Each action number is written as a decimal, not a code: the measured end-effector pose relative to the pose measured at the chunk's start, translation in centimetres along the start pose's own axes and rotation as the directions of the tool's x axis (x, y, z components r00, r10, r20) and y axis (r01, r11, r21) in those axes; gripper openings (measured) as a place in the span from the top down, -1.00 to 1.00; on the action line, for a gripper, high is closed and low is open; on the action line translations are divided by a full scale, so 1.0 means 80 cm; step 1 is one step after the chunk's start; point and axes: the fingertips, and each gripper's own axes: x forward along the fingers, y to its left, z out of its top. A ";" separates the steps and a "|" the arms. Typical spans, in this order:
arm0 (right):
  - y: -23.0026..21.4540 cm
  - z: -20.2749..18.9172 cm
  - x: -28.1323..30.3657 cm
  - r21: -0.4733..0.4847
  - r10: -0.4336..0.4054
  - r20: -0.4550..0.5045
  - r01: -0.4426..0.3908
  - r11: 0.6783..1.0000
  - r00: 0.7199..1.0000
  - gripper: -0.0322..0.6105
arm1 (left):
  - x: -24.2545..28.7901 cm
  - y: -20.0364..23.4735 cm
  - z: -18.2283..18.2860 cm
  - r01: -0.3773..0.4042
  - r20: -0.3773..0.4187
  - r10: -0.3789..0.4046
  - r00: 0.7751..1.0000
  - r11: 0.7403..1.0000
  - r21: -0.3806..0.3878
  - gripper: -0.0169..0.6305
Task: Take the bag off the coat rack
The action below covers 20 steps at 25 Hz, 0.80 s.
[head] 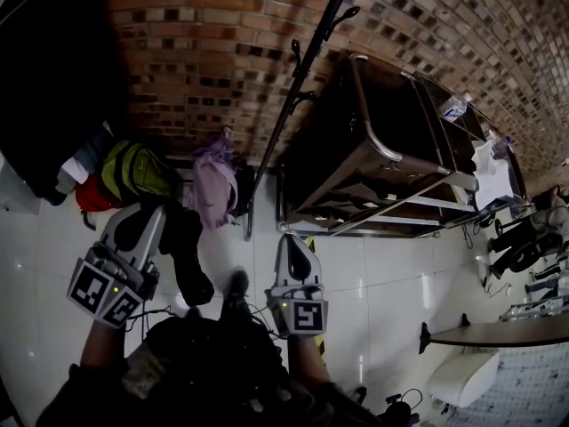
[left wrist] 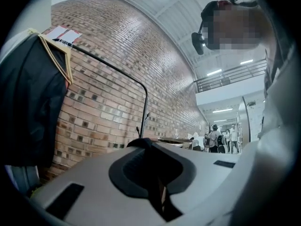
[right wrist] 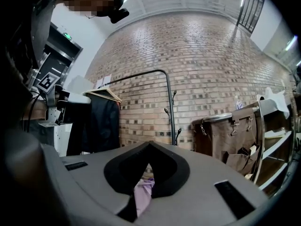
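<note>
The coat rack [head: 302,69] is a black pole with hooks that stands against the brick wall. A pale purple bag [head: 212,185] is low down beside its foot, and I cannot tell whether it hangs or rests there. My left gripper [head: 153,213] is shut and empty, to the left of the bag and short of it. My right gripper [head: 293,240] is also shut and empty, to the right of the pole's base. In the right gripper view the purple bag [right wrist: 143,192] shows through the slit under the closed jaws, with the rack [right wrist: 171,107] behind.
A black coat [left wrist: 28,102] on a wooden hanger hangs at the left. A yellow-green bag [head: 133,172] lies left of the purple one. A brown canvas cart [head: 373,149] stands right of the rack. A dark object [head: 187,256] lies between my grippers. People [left wrist: 216,138] stand far off.
</note>
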 end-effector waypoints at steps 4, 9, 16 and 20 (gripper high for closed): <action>0.022 0.002 -0.028 -0.012 -0.012 -0.003 0.012 1.000 1.000 0.88 | -0.037 -0.003 0.003 -0.011 0.014 0.011 1.000 1.000 -0.022 0.87; 0.045 0.008 -0.059 -0.015 -0.035 0.008 0.036 0.999 0.999 0.88 | -0.075 0.000 0.009 -0.028 0.024 0.029 0.999 0.998 -0.047 0.87; 0.068 0.005 -0.086 -0.023 -0.057 -0.001 0.057 0.998 0.998 0.88 | -0.099 -0.003 0.012 -0.009 0.025 0.010 1.000 0.999 -0.048 0.87; 0.079 0.002 -0.093 -0.023 -0.064 -0.007 0.064 0.998 0.998 0.88 | -0.105 0.000 0.016 0.001 0.026 -0.001 1.000 1.000 -0.011 0.87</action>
